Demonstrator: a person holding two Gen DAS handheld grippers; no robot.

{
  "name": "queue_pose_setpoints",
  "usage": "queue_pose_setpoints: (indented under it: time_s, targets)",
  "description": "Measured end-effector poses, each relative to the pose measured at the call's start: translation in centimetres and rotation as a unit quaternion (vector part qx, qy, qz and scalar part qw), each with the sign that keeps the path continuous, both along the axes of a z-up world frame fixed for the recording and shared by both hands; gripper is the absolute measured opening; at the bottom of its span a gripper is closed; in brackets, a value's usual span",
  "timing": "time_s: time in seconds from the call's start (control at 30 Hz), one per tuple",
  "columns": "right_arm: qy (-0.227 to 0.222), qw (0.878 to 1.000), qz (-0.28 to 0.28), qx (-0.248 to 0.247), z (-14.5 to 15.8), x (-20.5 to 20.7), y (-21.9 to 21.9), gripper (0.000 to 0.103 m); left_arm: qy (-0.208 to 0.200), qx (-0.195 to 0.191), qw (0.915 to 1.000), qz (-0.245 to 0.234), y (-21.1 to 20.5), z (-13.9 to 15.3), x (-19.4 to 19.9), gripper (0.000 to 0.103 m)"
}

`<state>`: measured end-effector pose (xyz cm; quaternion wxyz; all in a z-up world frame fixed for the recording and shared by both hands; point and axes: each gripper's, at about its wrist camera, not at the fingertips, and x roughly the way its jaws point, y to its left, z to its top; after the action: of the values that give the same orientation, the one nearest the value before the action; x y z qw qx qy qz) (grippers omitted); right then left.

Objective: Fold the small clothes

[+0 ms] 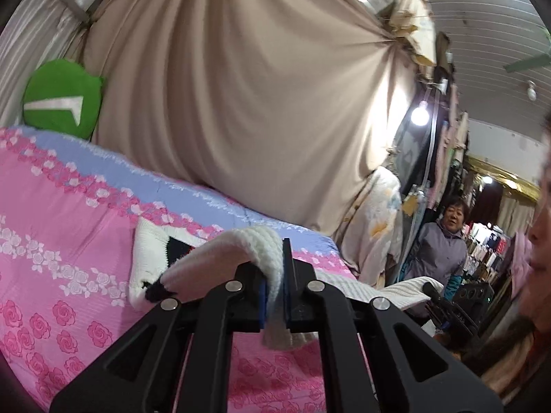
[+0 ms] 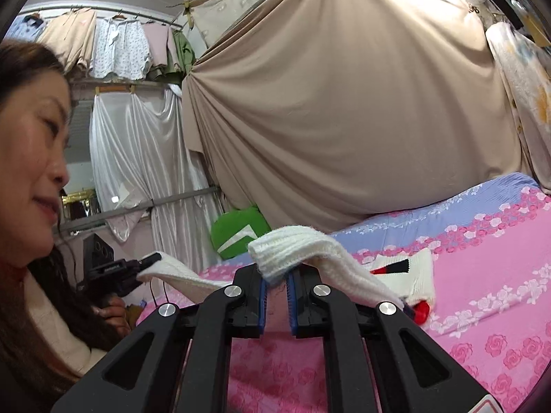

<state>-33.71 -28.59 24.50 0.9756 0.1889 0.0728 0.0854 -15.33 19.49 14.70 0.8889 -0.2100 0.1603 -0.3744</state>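
Item: white knit garment (image 1: 261,244), ribbed, with black and red patches on the body. The body lies on the pink rose-print bedspread (image 1: 62,241); two ribbed ends are lifted off it, one in each of my tongs.

My left gripper (image 1: 275,296): jaws pressed nearly together, pinching a fold of the white knit between the blue pads (image 1: 263,296); the cloth loops over the top and hangs out below.

My right gripper (image 2: 275,292): jaws close, with a narrow gap showing lower down; the ribbed cuff (image 2: 286,251) is nipped at the tips and drapes off to the right.

Containers: none in view.

Backdrop: beige draped sheet (image 2: 344,103), green cushion (image 1: 62,103) bearing a white mark, hanging clothes (image 2: 103,48). A person in a grey jacket (image 1: 440,251) stands beyond the bed.

Writing: nothing readable.
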Motion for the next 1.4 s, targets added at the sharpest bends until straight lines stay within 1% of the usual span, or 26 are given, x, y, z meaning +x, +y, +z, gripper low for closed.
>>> queue_pose_setpoints:
  time_s: [0.03,0.13,0.17,0.27,0.33,0.43,0.47,0.53,0.63,0.67,0.7,0.73,0.77,0.8,0.83,0.87,0.9,0.97,1.03,1.07,1.13,1.2,1.27,1.33,1.37,1.4]
  targets:
    - [0.004,1.0,-0.003,0.001,-0.1,1.1,-0.3,0.009,0.014,0.001,0.9999,0.001,-0.3,0.0,1.6,0.006]
    - [0.039,0.999,-0.015,0.011,-1.3,6.8,-2.4,0.009,0.052,0.028,0.9981,0.015,-1.8,-0.2,6.7,0.006]
    - [0.054,0.998,-0.016,0.019,-1.7,8.7,-3.3,0.009,0.074,0.044,0.996,0.021,-2.8,-0.4,9.3,0.006]
    - [0.104,0.992,-0.035,0.061,-3.5,15.5,-7.2,0.009,0.118,0.077,0.9895,0.034,-5.3,-1.8,15.5,0.006]
    - [0.137,0.987,-0.04,0.078,-4.8,19.4,-9.2,0.009,0.147,0.101,0.9824,0.055,-7.2,-3.4,20.2,0.006]
    - [0.194,0.975,-0.061,0.092,-8.1,25.4,-11.7,0.009,0.186,0.128,0.9708,0.08,-8.9,-6.1,25.5,0.006]
    - [0.22,0.968,-0.071,0.098,-9.6,27.3,-12.4,0.009,0.2,0.139,0.9663,0.084,-9.4,-7.1,26.9,0.006]
    - [0.265,0.955,-0.078,0.104,-12.3,30.0,-13.4,0.009,0.228,0.156,0.9563,0.096,-10.0,-9.3,29.5,0.006]
    - [0.321,0.938,-0.086,0.098,-15.4,32.1,-13.9,0.012,0.268,0.174,0.9434,0.09,-10.6,-12.4,31.8,0.009]
    - [0.326,0.936,-0.087,0.096,-15.8,32.3,-13.9,0.017,0.271,0.177,0.9424,0.083,-10.7,-13.0,32.1,0.01]
    - [0.318,0.939,-0.085,0.098,-15.7,32.0,-13.9,0.018,0.267,0.175,0.944,0.082,-10.6,-13.2,32.1,0.011]
    - [0.301,0.945,-0.083,0.094,-15.0,31.5,-13.8,0.018,0.262,0.168,0.9469,0.079,-10.4,-13.1,31.8,0.011]
    - [0.281,0.952,-0.085,0.091,-14.1,30.8,-13.7,0.022,0.258,0.161,0.9498,0.075,-10.2,-12.9,31.5,0.014]
    - [0.255,0.958,-0.093,0.089,-12.7,29.5,-13.7,0.032,0.251,0.152,0.953,0.074,-9.9,-12.3,31.1,0.022]
    - [0.231,0.963,-0.111,0.086,-11.6,28.3,-13.8,0.039,0.244,0.144,0.9558,0.078,-9.7,-11.7,30.8,0.03]
    - [0.213,0.965,-0.128,0.085,-10.5,27.1,-13.8,0.05,0.231,0.14,0.9582,0.095,-9.1,-10.8,30.1,0.055]
    - [0.196,0.967,-0.141,0.082,-9.6,25.9,-14.0,0.052,0.217,0.135,0.96,0.114,-8.7,-10.0,29.6,0.074]
    - [0.201,0.964,-0.157,0.078,-8.8,24.0,-13.9,0.052,0.186,0.142,0.9611,0.147,-7.9,-8.4,28.1,0.076]
    - [0.231,0.957,-0.158,0.071,-9.1,21.8,-13.1,0.053,0.173,0.174,0.9579,0.149,-7.3,-7.4,26.2,0.076]
    - [0.243,0.955,-0.154,0.069,-9.5,20.5,-12.6,0.053,0.175,0.185,0.956,0.146,-7.1,-7.4,25.4,0.076]
    - [0.273,0.948,-0.15,0.062,-10.8,17.7,-11.4,0.053,0.188,0.209,0.951,0.127,-6.6,-8.1,22.9,0.076]
    - [0.303,0.94,-0.142,0.07,-12.6,15.1,-10.3,0.054,0.21,0.232,0.9428,0.115,-6.2,-9.6,20.3,0.076]
    - [0.331,0.931,-0.136,0.074,-14.3,13.3,-9.5,0.054,0.231,0.237,0.9377,0.105,-5.8,-11.4,18.5,0.076]
    - [0.34,0.928,-0.132,0.079,-15.3,12.4,-8.9,0.054,0.253,0.228,0.9348,0.101,-5.2,-13.2,17.1,0.076]
    - [0.344,0.926,-0.134,0.08,-15.6,12.3,-8.8,0.054,0.258,0.225,0.9342,0.1,-5.0,-13.7,16.7,0.072]
    - [0.343,0.926,-0.136,0.075,-15.6,12.3,-8.6,0.054,0.262,0.225,0.9334,0.097,-5.0,-14.2,16.5,0.063]
